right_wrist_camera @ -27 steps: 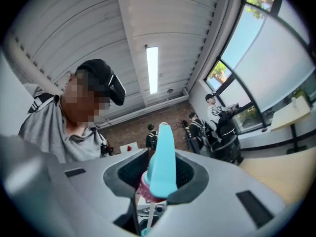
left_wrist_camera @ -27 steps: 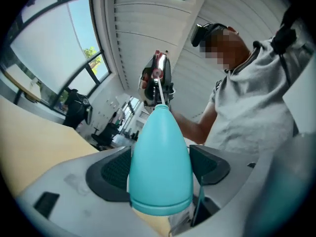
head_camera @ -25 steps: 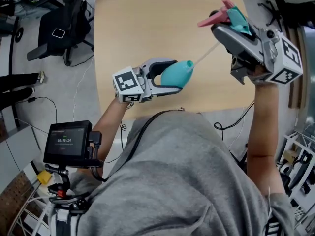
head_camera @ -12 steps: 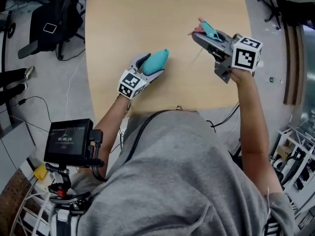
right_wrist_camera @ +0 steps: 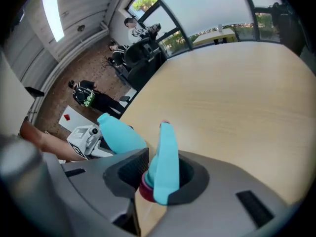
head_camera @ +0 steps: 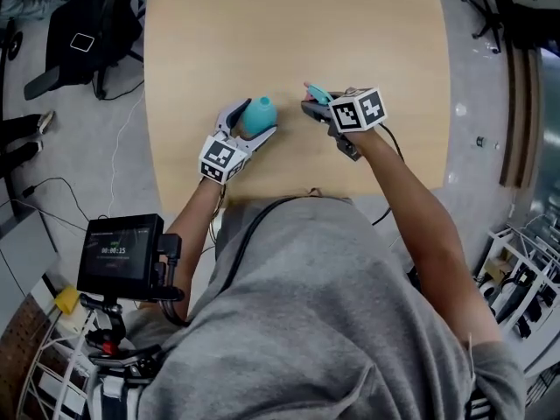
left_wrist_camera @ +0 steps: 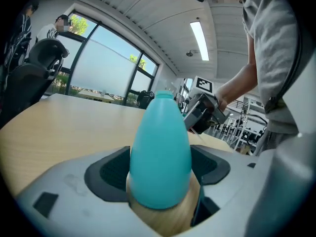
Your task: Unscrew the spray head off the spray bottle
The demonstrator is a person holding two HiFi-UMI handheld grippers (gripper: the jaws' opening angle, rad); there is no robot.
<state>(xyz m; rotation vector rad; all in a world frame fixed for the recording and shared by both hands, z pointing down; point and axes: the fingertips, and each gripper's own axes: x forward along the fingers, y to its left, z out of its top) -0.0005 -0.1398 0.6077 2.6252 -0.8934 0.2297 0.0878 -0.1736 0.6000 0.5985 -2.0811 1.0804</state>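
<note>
Bottle [left_wrist_camera: 160,152] teal, teardrop-shaped, spray head [right_wrist_camera: 164,162] teal (pink collar [right_wrist_camera: 144,190]), detached

Table [head_camera: 350,24]: light wood, wide, rounded corners.
Floor [head_camera: 87,164]: grey, cables trailing across it.
Chair [head_camera: 96,24]: black, beside the table's left edge.
Windows [left_wrist_camera: 108,68]: tall, daylight, trees outside.
Ceiling light [left_wrist_camera: 200,38]: long strip, lit.

The pale wooden tabletop [head_camera: 350,24] is open across its far half and along both sides. Near the front edge, the left gripper [head_camera: 252,118] with its teal plastic bottle [head_camera: 260,110] and the right gripper [head_camera: 312,105] with its teal-and-pink spray head [head_camera: 317,93] leave only a narrow gap between them. A black office chair [head_camera: 79,38] stands beyond the left edge.
</note>
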